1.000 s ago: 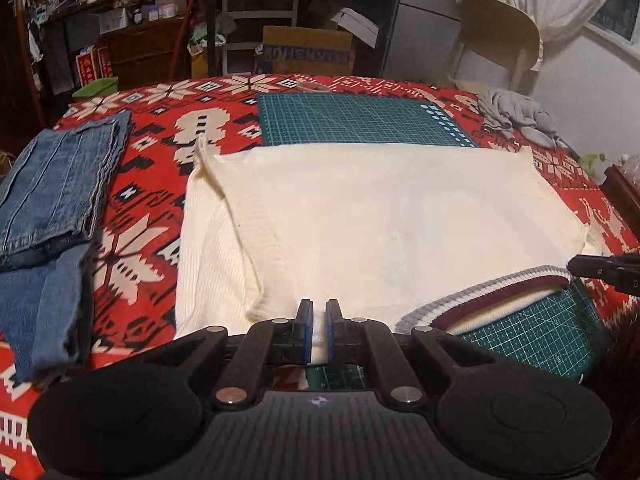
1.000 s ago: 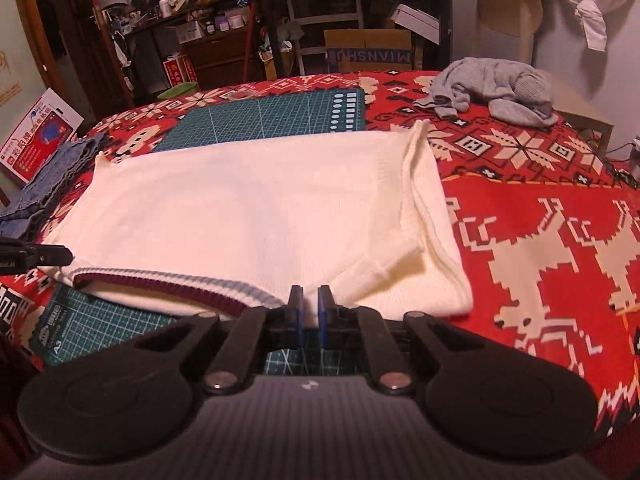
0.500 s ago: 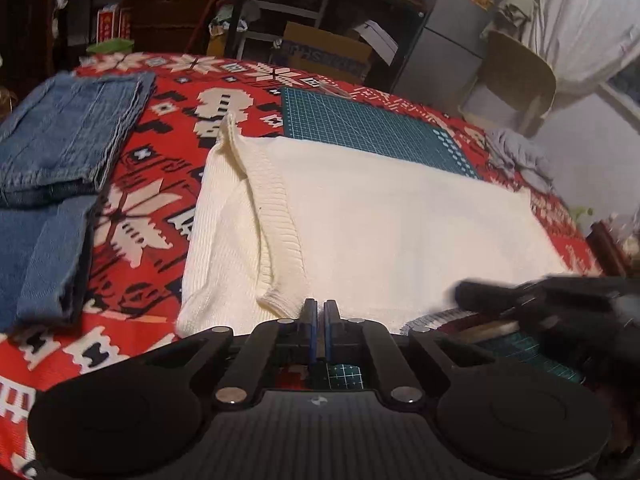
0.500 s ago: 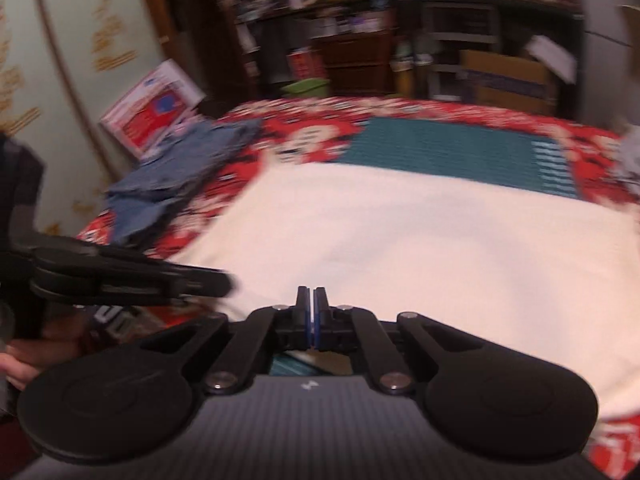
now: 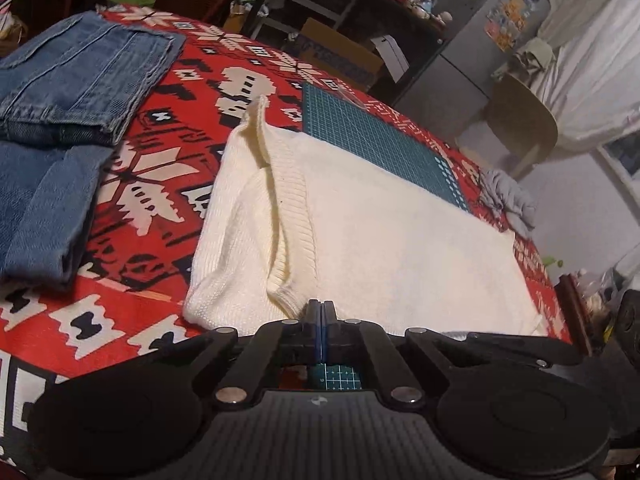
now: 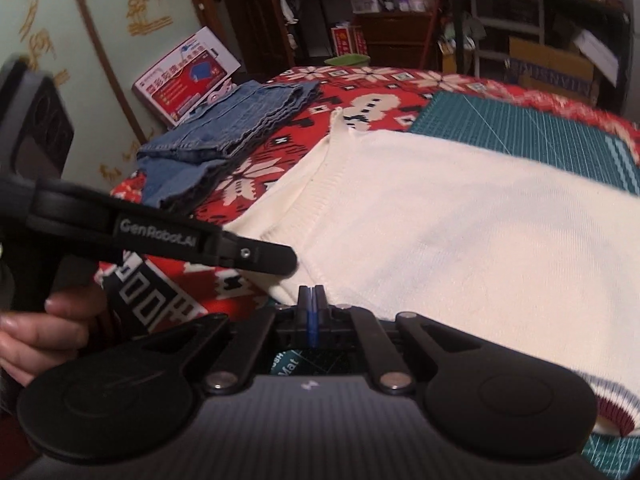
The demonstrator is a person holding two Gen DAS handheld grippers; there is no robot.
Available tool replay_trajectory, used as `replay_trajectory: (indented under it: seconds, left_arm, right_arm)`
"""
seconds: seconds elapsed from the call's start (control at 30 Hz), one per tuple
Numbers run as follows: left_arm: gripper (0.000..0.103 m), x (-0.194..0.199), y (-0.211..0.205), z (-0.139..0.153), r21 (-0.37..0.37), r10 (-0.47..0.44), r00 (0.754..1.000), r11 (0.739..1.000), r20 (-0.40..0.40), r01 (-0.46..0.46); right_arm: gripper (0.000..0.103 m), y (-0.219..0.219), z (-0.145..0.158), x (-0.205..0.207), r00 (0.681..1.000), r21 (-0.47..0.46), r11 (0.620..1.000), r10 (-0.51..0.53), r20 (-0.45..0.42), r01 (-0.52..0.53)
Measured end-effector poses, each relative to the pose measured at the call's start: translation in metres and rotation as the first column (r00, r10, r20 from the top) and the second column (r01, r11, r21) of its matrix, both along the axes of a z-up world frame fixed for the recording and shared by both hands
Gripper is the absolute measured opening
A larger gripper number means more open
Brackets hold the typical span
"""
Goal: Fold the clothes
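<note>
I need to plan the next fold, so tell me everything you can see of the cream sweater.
The cream sweater is a knit garment lying flat on the red patterned blanket and partly over the green cutting mat. Its left sleeve is folded in over the body, ribbed cuff toward the near edge. A striped maroon and grey trim shows at the near right. Both the left gripper and right gripper sit shut at its near edge; whether they pinch fabric is unclear.
</note>
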State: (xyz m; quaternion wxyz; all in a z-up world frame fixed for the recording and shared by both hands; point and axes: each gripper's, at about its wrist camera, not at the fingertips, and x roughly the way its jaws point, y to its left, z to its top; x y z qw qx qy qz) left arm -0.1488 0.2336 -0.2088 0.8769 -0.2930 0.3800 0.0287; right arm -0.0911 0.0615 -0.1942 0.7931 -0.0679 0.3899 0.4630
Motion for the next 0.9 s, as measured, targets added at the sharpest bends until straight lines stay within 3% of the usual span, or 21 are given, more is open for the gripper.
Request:
replay_trajectory:
  seconds: [0.1, 0.4, 0.63, 0.9]
  left_arm:
    - [0.003, -0.003, 0.005, 0.004, 0.015, 0.054, 0.999, 0.998, 0.001, -0.054]
    - [0.003, -0.023, 0.047, -0.003, -0.055, 0.222, 0.975, 0.973, -0.027, -0.223]
    - [0.003, -0.026, 0.043, -0.001, -0.031, 0.204, 0.979, 0.978, -0.027, -0.205]
    - [0.003, -0.029, 0.046, -0.004, -0.056, 0.201, 0.979, 0.978, -0.02, -0.202]
  right_arm:
    - [0.0, -0.001, 0.008, 0.007, 1.0, 0.034, 0.999, -0.015, -0.008, 0.015]
    - [0.0, 0.042, 0.002, 0.025, 0.998, 0.059, 0.998, 0.036, -0.058, -0.032]
    - [0.0, 0.081, -0.003, 0.022, 0.993, 0.036, 0.993, 0.116, -0.034, -0.115]
    - [0.0, 0.107, -0.014, 0.05, 0.997, 0.014, 0.999, 0.032, -0.071, -0.031]
